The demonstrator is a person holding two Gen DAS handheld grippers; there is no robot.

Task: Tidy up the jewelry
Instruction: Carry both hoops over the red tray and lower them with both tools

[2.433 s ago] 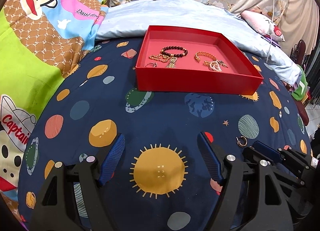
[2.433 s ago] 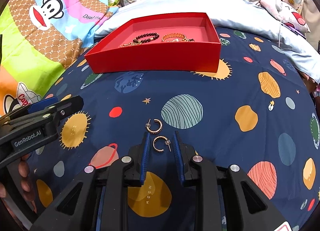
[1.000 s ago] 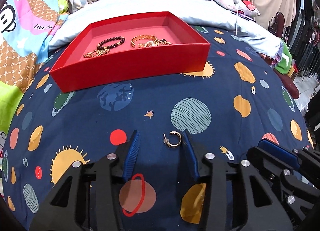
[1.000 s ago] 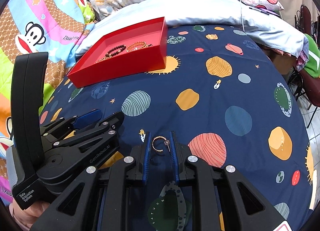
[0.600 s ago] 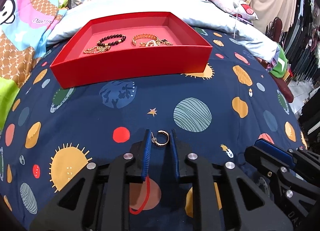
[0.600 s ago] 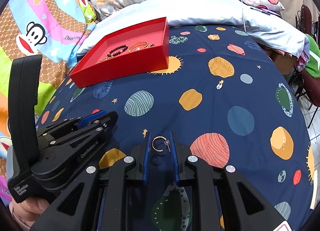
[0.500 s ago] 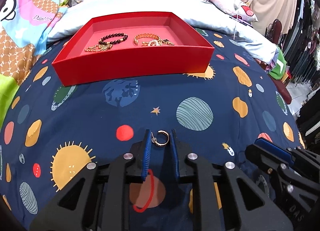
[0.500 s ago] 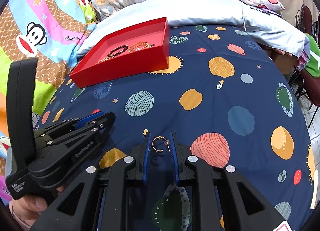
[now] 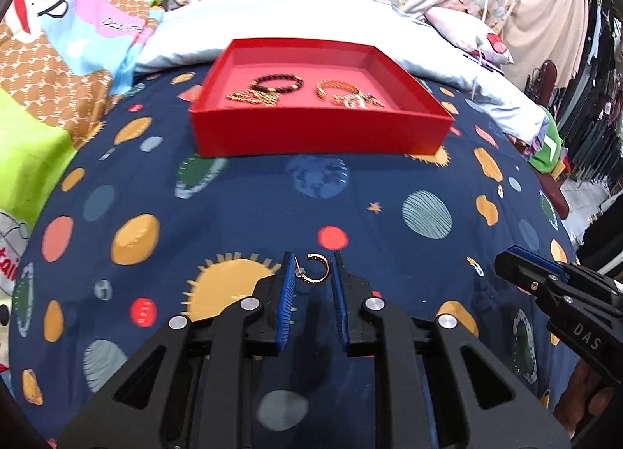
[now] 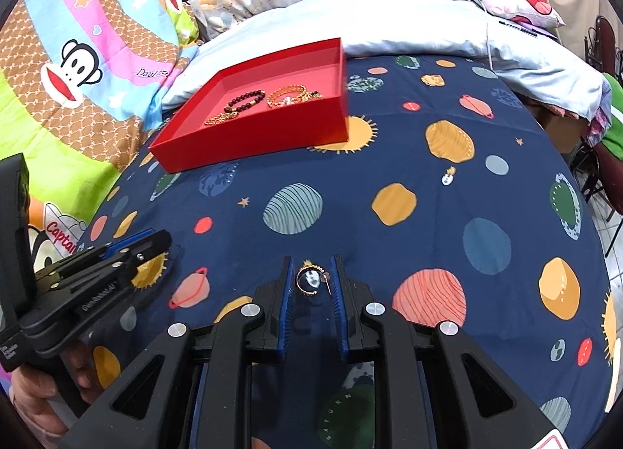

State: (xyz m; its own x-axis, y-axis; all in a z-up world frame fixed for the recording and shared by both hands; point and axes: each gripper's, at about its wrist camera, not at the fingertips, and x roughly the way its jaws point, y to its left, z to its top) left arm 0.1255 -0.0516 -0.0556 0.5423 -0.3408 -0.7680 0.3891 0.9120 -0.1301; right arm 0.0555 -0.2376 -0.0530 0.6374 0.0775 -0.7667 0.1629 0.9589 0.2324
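Note:
My left gripper (image 9: pixel 312 272) is shut on a gold hoop earring (image 9: pixel 316 273), held above the navy planet-print bedspread. My right gripper (image 10: pixel 311 281) is shut on a second gold hoop earring (image 10: pixel 309 281), also above the bedspread. The red tray (image 9: pixel 323 133) lies ahead of the left gripper and holds a dark bead bracelet (image 9: pixel 278 81), gold chains (image 9: pixel 253 97) and a gold bracelet (image 9: pixel 338 87). In the right wrist view the tray (image 10: pixel 249 139) is far to the upper left. The left gripper shows at the left edge there (image 10: pixel 128 250), and the right gripper at the right edge of the left wrist view (image 9: pixel 518 262).
A pale blue pillow (image 9: pixel 296 24) lies behind the tray. A cartoon monkey blanket (image 10: pixel 78 71) covers the left side. A pink plush pillow (image 10: pixel 514 1) sits at the far right. The bed's right edge drops to a chair and clothes (image 9: pixel 553 145).
Both grippers stay shut on their earrings. The left gripper has swung left with its earring, so the tray now lies straight ahead. The right gripper has barely moved.

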